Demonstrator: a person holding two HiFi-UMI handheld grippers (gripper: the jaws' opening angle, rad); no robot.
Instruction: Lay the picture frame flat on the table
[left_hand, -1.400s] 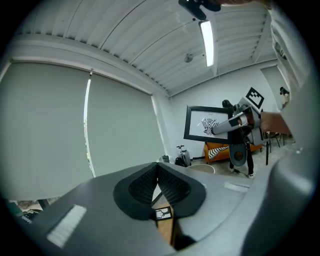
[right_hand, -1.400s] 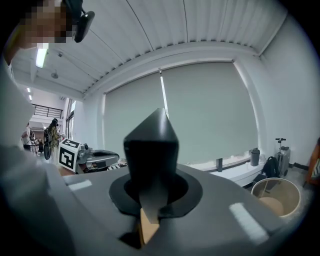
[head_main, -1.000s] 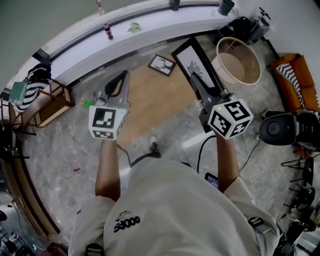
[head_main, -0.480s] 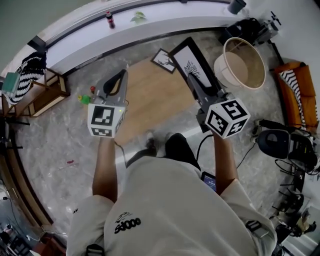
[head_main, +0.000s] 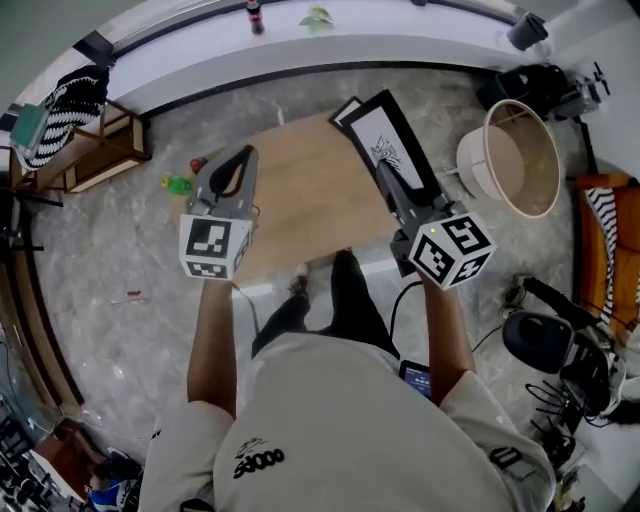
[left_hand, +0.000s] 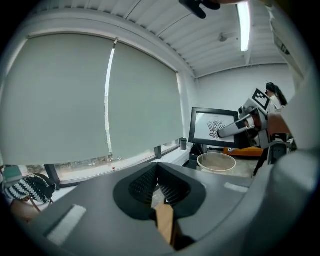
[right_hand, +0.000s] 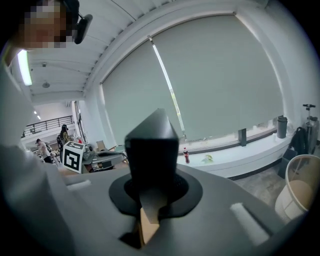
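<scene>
The picture frame (head_main: 388, 142), black-edged with a white mat and a dark drawing, is held tilted above the right end of the wooden table (head_main: 300, 205). My right gripper (head_main: 390, 178) is shut on its lower edge. In the right gripper view the frame's black edge (right_hand: 152, 142) fills the space between the jaws. The left gripper view shows the frame (left_hand: 214, 127) from the front. My left gripper (head_main: 246, 155) hangs over the table's left end, shut with nothing in it, its pads (left_hand: 167, 186) meeting.
A second, smaller frame (head_main: 347, 108) lies at the table's far edge, partly hidden by the held one. A round beige tub (head_main: 512, 160) stands on the floor to the right. A green toy (head_main: 178, 184) and a wooden shelf (head_main: 95, 155) are at the left. The person's legs are at the table's near edge.
The person has stepped closer to the table. The right gripper still holds the frame, which now hangs over the table's right end. The left gripper stays shut and empty.
</scene>
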